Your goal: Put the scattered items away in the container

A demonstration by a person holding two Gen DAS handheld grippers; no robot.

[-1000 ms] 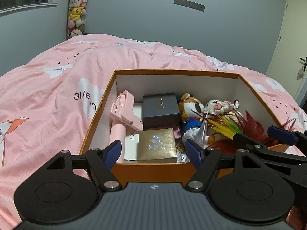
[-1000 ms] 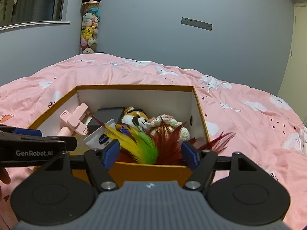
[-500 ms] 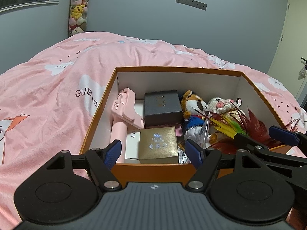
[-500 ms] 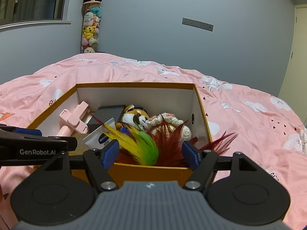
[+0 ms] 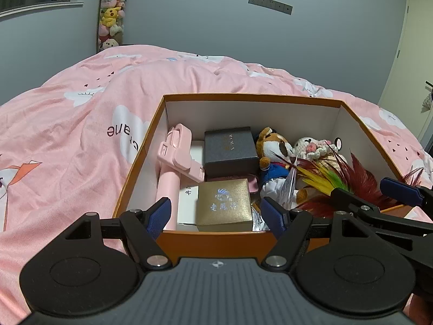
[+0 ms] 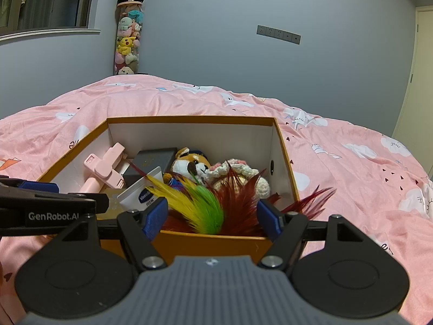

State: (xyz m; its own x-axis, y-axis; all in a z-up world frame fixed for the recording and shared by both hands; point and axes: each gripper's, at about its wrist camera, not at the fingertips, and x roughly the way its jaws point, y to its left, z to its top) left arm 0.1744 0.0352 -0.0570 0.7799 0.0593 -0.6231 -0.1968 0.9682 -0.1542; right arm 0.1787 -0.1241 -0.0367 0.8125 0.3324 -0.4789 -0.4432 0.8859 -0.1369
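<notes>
Each hand-held tool was built alike. The left gripper [image 5: 216, 212] had a ribbed grey housing with a small white emblem at its front edge, flanked by two matte black lobes, each stamped with a round disc. Black angled arms ran forward from silver pivot screws to ridged dark blue fingertips [image 5: 159, 214]. The right gripper [image 6: 212, 218] showed the same grey body, black lobes, silver screws and blue fingertips [image 6: 266, 218]. Seen from the right wrist view, the left tool's black side bar carried white lettering reading "GenRobot.AI".
</notes>
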